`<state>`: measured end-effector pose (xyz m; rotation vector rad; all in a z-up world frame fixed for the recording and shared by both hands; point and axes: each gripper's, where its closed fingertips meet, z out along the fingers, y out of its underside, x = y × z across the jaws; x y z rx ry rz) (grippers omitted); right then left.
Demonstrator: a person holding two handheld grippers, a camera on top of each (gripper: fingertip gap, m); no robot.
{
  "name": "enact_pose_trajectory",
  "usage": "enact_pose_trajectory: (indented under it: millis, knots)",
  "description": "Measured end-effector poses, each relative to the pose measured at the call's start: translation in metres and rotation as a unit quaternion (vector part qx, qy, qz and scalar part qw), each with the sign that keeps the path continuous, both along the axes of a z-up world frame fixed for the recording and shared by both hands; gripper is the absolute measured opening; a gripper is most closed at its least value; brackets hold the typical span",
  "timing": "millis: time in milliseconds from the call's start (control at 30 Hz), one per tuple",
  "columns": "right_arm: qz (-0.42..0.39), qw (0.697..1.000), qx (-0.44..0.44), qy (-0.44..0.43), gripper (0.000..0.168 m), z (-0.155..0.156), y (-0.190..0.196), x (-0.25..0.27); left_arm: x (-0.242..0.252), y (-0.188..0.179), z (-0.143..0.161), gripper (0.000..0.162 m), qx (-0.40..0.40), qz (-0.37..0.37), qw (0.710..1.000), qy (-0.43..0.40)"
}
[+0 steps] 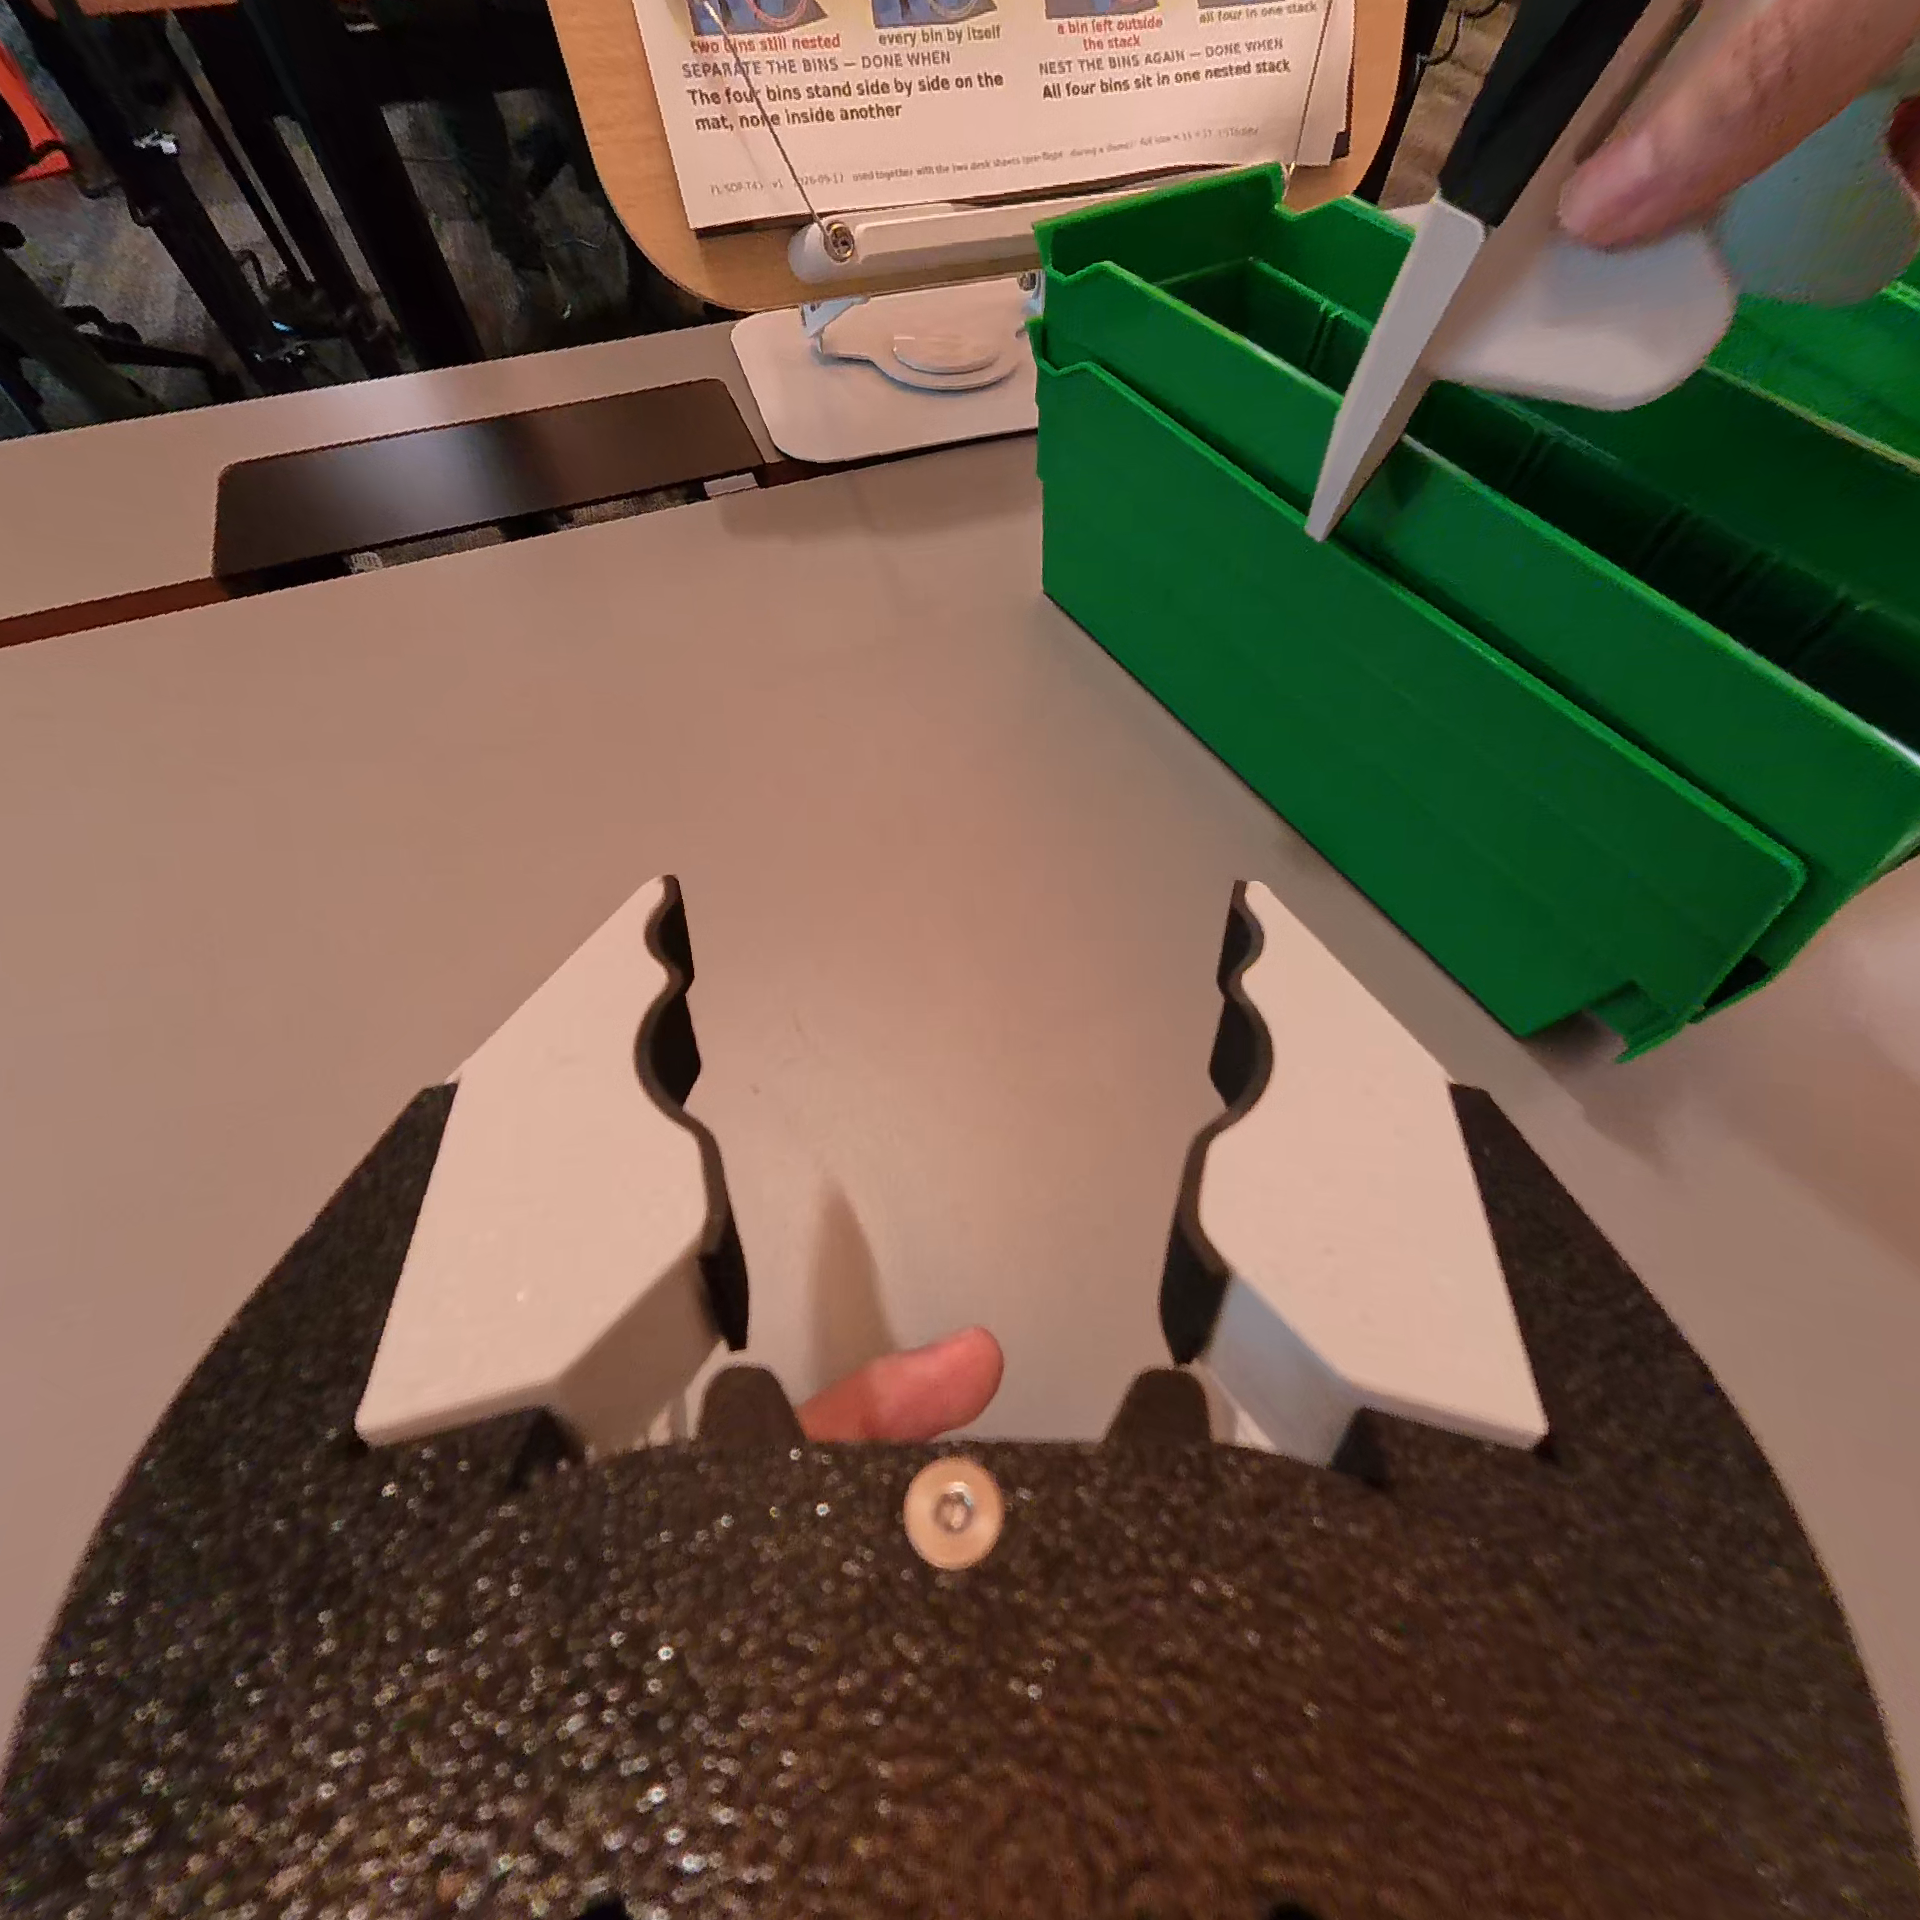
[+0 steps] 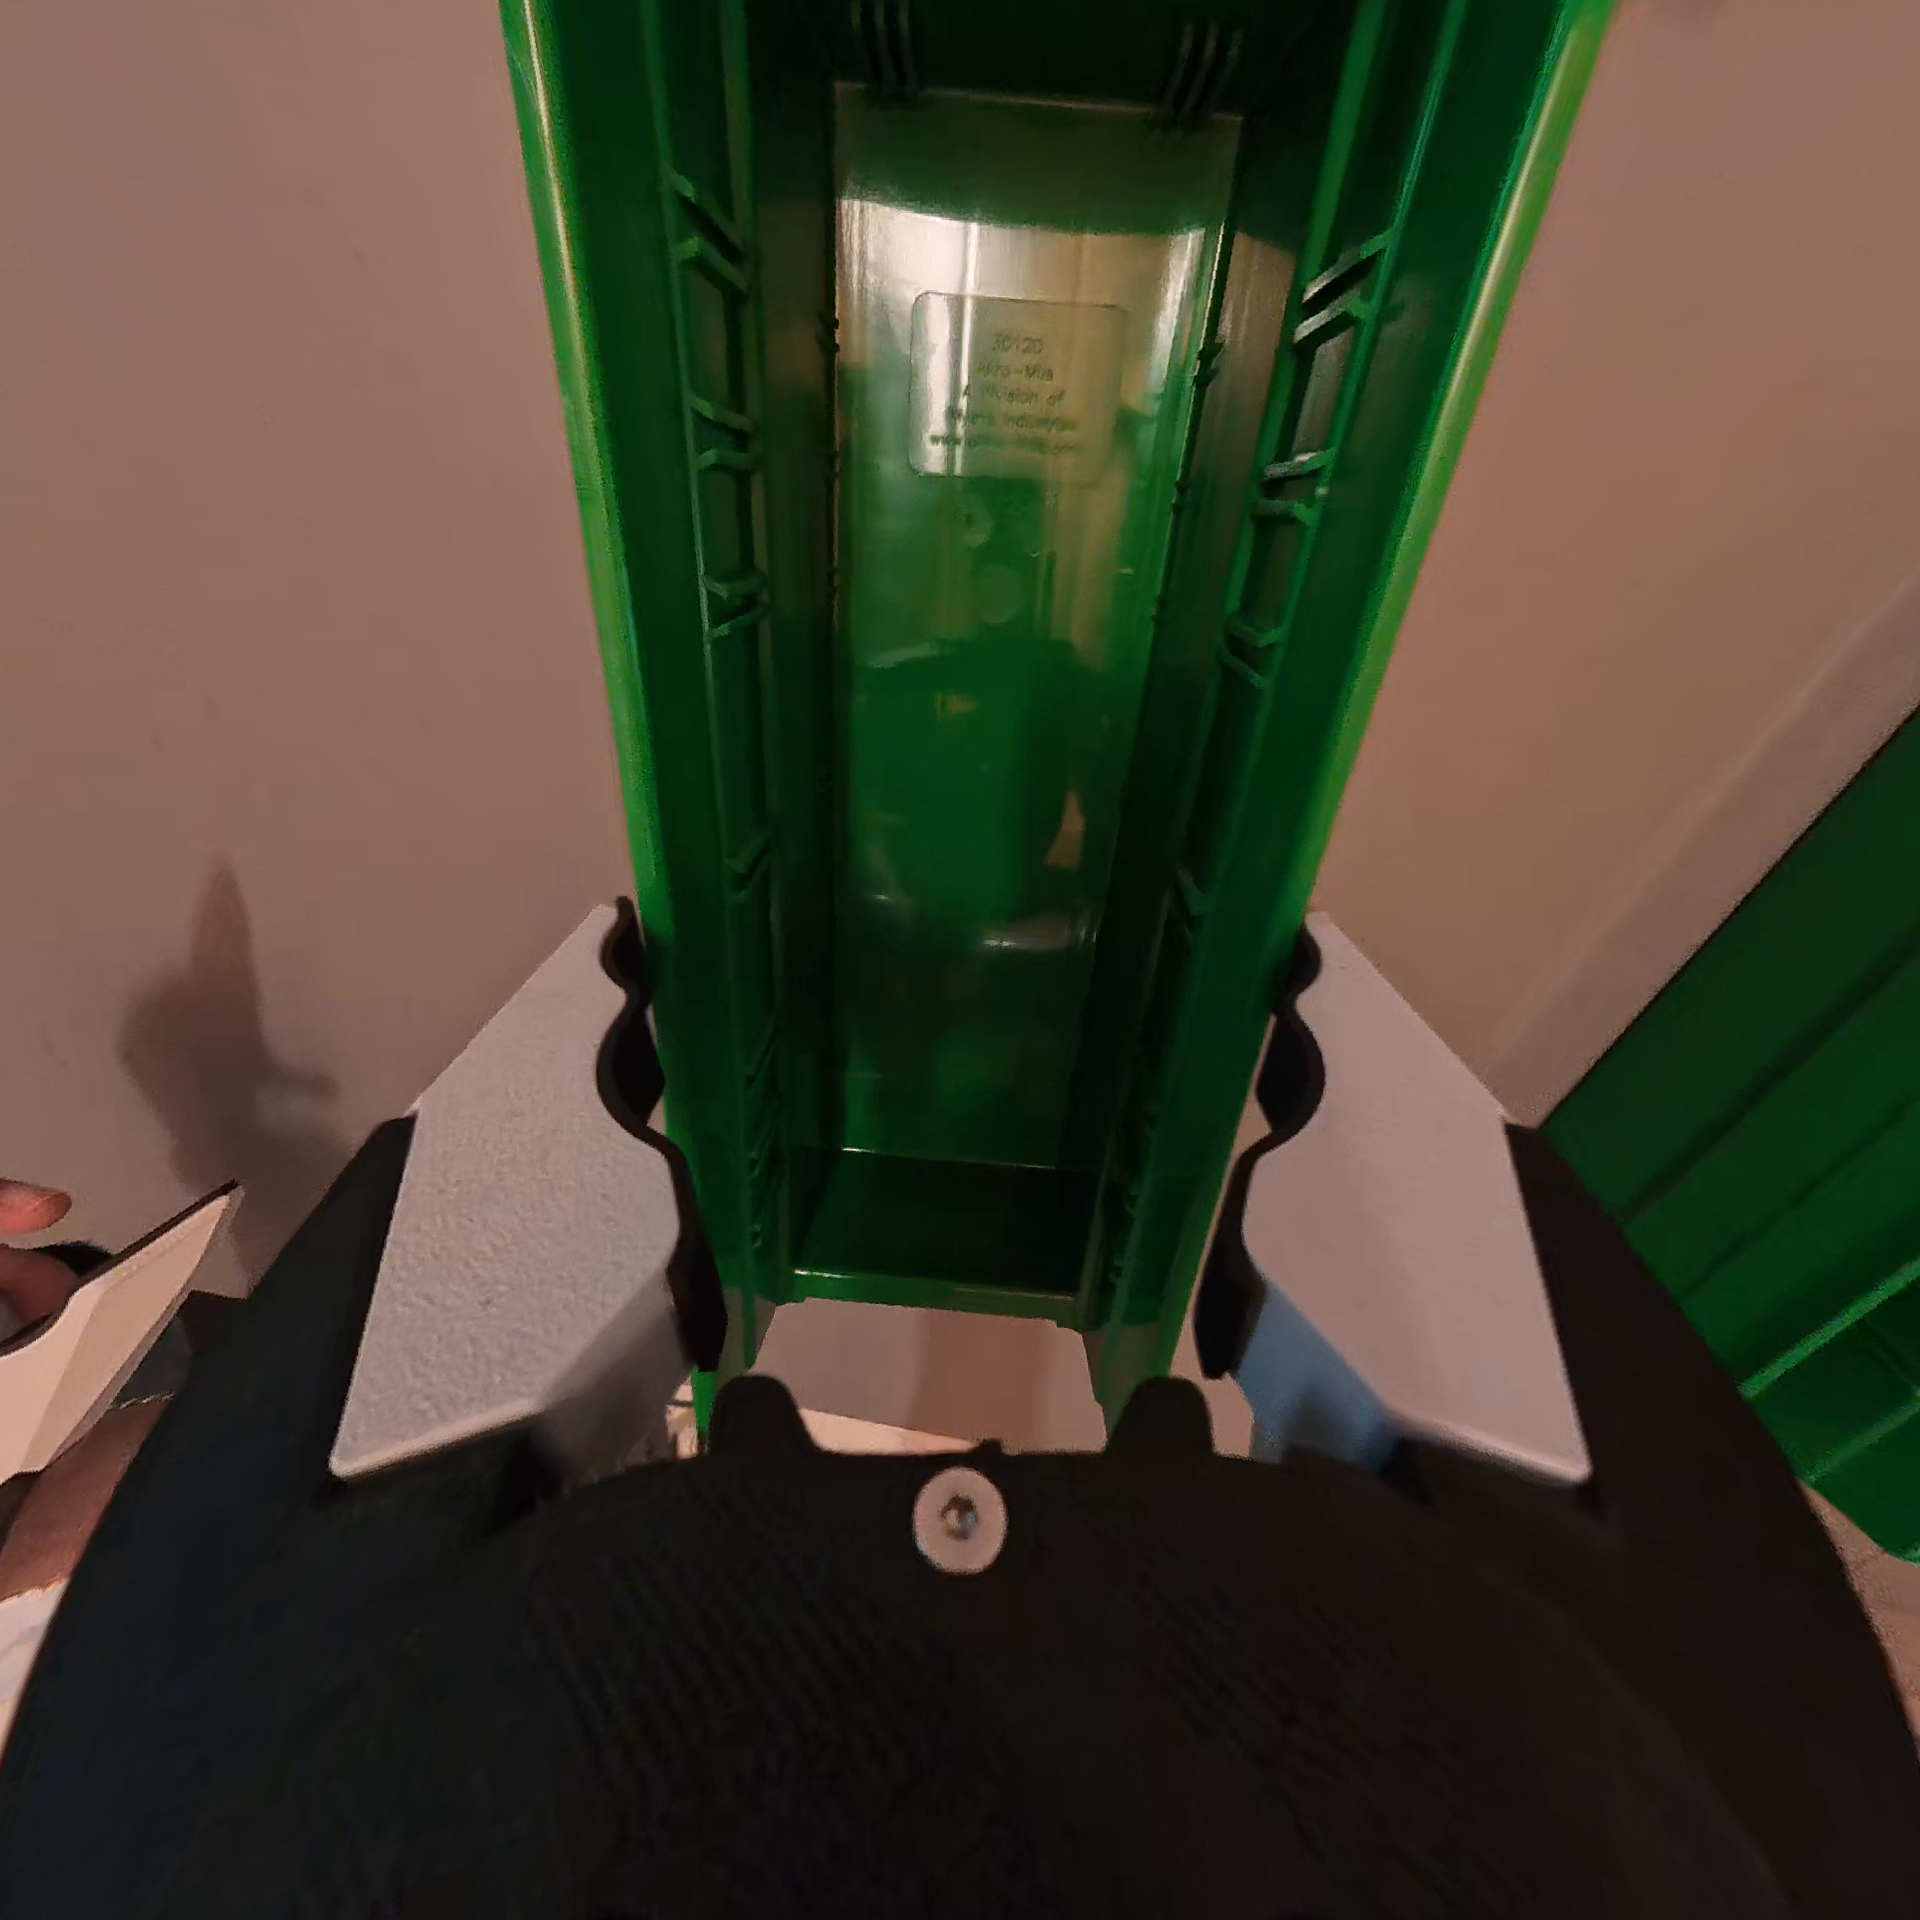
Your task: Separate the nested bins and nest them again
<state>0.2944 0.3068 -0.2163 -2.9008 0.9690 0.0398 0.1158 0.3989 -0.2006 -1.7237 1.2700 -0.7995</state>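
Note:
A stack of nested green bins (image 1: 1403, 707) stands on the beige table (image 1: 520, 779) at the right of the left wrist view. My right gripper (image 2: 961, 925) straddles the stack across its width, with a pad pressed on each long side wall of a green bin (image 2: 1018, 623). One of its white fingers (image 1: 1382, 364) shows in the left wrist view, tip down at the bin's rim. My left gripper (image 1: 956, 883) is open and empty, low over the table to the left of the stack. It also shows in the right wrist view as a white finger (image 2: 114, 1320).
Another green bin (image 2: 1766, 1143) lies just right of the held one. A stand with a printed sheet (image 1: 987, 104) on a white base (image 1: 904, 364) is at the table's back edge. A dark slot (image 1: 478, 478) lies at the back left.

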Motion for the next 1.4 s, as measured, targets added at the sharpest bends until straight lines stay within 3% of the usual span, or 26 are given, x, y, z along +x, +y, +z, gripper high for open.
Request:
enact_pose_trajectory:
  millis: [267, 800, 1200, 1400]
  knots:
    - [0.003, 1.0, -0.016, 0.016, 0.109, 0.002, -0.005, 0.0, -0.001, 0.003, 0.0, 0.1, -0.002, 0.002, 1.0, -0.001]
    - [0.01, 0.999, -0.02, 0.027, 0.108, 0.009, -0.012, 0.0, -0.001, 0.001, 0.003, 0.1, -0.002, 0.001, 1.0, -0.005]
    - [0.006, 0.999, 0.021, 0.024, 0.107, 0.062, 0.002, 0.001, -0.002, -0.002, 0.007, 0.1, 0.001, -0.003, 1.0, -0.01]
    - [-0.006, 0.997, 0.061, 0.037, 0.104, 0.103, 0.001, 0.006, -0.003, -0.001, 0.01, 0.1, -0.002, -0.002, 1.0, -0.016]
